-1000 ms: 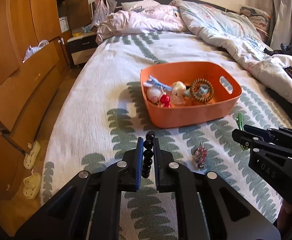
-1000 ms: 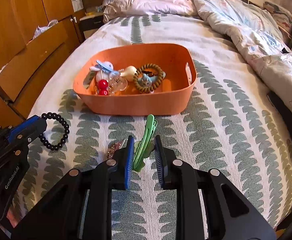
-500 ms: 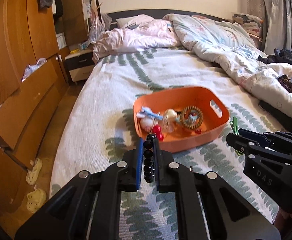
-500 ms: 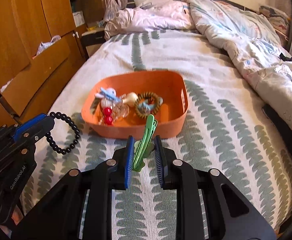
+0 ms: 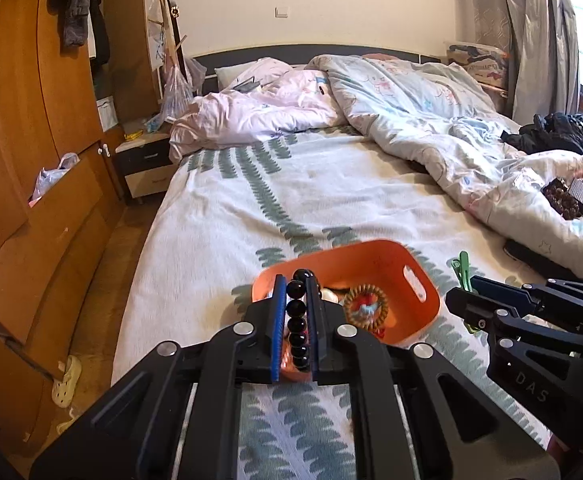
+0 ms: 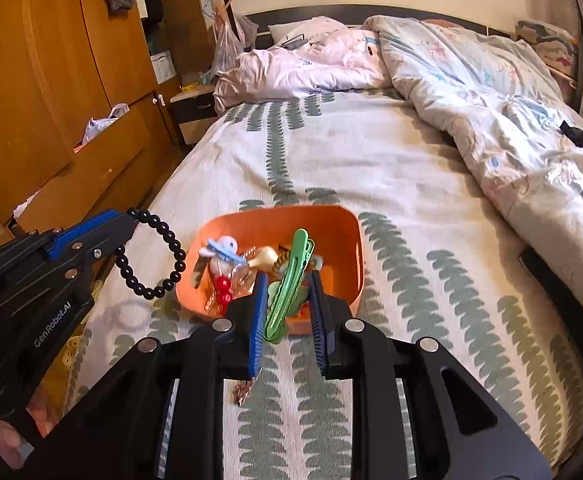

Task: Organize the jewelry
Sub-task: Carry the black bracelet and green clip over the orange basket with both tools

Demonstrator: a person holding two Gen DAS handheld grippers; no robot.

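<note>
An orange basket sits on the bed with several hair pieces and a brown beaded ring inside. My left gripper is shut on a black bead bracelet, held above the basket's near left side; the bracelet hangs as a loop in the right wrist view. My right gripper is shut on a green hair clip, held above the basket's near edge; the clip also shows in the left wrist view. A small pinkish trinket lies on the sheet below my right gripper.
The bed has a white sheet with green leaf print. A crumpled duvet lies at the back right. Wooden wardrobes and drawers line the left. A nightstand stands by the headboard. Slippers lie on the floor.
Both grippers have risen and tilted up with their items, so the basket now sits lower and smaller in both views. The bracelet and clip stay gripped.
</note>
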